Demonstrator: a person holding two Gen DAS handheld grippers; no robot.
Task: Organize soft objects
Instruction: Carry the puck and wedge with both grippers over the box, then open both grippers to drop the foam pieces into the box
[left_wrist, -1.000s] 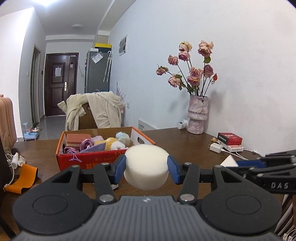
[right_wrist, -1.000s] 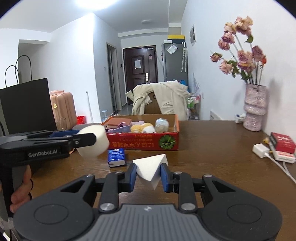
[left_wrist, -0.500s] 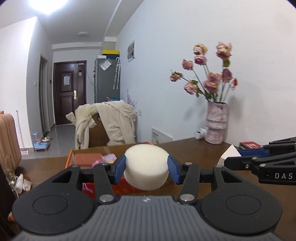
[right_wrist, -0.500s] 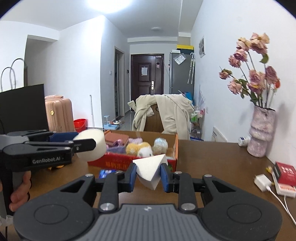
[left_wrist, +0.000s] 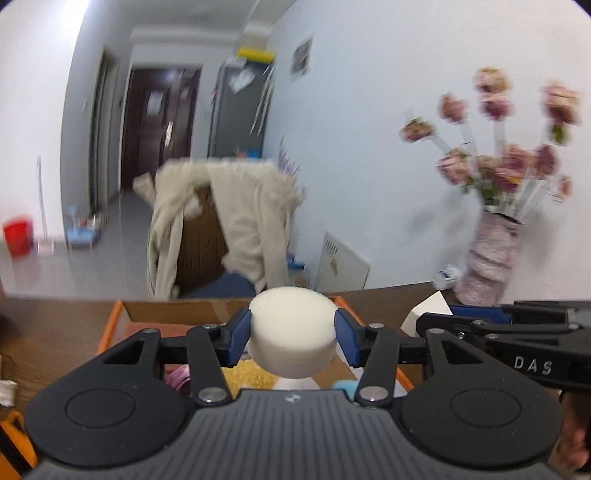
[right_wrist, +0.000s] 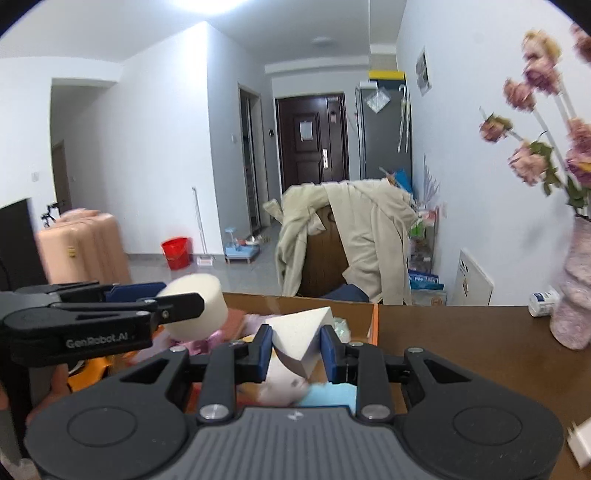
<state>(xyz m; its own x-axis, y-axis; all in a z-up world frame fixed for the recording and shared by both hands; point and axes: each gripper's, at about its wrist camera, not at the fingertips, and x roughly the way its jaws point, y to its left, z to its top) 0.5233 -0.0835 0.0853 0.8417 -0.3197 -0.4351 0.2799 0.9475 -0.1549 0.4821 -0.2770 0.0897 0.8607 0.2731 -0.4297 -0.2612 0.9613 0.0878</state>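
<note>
We pinch a round foam puck (left_wrist: 291, 328) in the left gripper (left_wrist: 292, 334) and a foam wedge (right_wrist: 297, 341) in the right gripper (right_wrist: 296, 347) (both above the cardboard box (left_wrist: 184, 312)); releasing together risks one bouncing off the plush pile onto the table (right_wrist: 461, 354).

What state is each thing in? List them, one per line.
Left tool: shut on the round white foam cylinder, above the box.
Right tool: shut on the white triangular foam wedge, above the box.
Orange-rimmed cardboard box: open, soft items inside.
Pink textured vase: upright, holding flowers.
</note>
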